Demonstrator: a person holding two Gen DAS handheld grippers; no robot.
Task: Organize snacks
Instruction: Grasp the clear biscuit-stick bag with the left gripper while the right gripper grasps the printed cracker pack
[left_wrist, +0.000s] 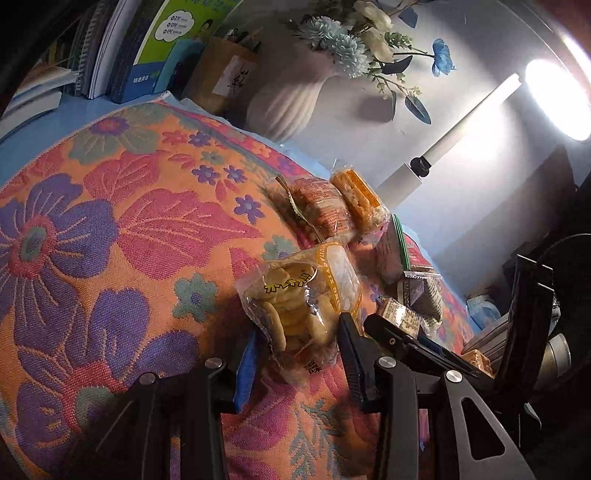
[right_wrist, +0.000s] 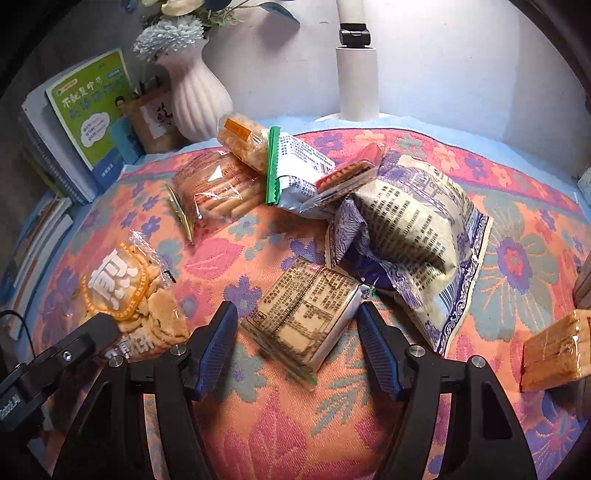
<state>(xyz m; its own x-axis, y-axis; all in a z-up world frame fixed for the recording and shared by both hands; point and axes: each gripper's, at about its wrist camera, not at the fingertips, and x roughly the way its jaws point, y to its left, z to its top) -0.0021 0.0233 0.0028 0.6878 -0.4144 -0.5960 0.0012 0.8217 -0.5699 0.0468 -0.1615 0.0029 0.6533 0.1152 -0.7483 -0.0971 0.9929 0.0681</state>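
Observation:
A clear bag of round yellow crackers (left_wrist: 299, 306) lies on the floral cloth (left_wrist: 110, 221) between the fingers of my left gripper (left_wrist: 295, 339); the jaws stand on both sides of it, and contact is unclear. It also shows in the right wrist view (right_wrist: 129, 295). My right gripper (right_wrist: 297, 332) is open around a small beige printed packet (right_wrist: 306, 317), with gaps on both sides. Behind lie a purple-white bag (right_wrist: 410, 236), a biscuit-stick pack (right_wrist: 218, 184), a rice-cracker pack (right_wrist: 243, 142), a green-edged white pack (right_wrist: 295, 170) and a red-trimmed pack (right_wrist: 347, 173).
A white ribbed vase (right_wrist: 199, 92) with flowers, books (right_wrist: 88, 110) and a brown paper bag (right_wrist: 151, 118) stand at the back left. A white lamp post (right_wrist: 356, 74) stands at the back. An orange wrapped snack (right_wrist: 554, 354) lies at the right edge.

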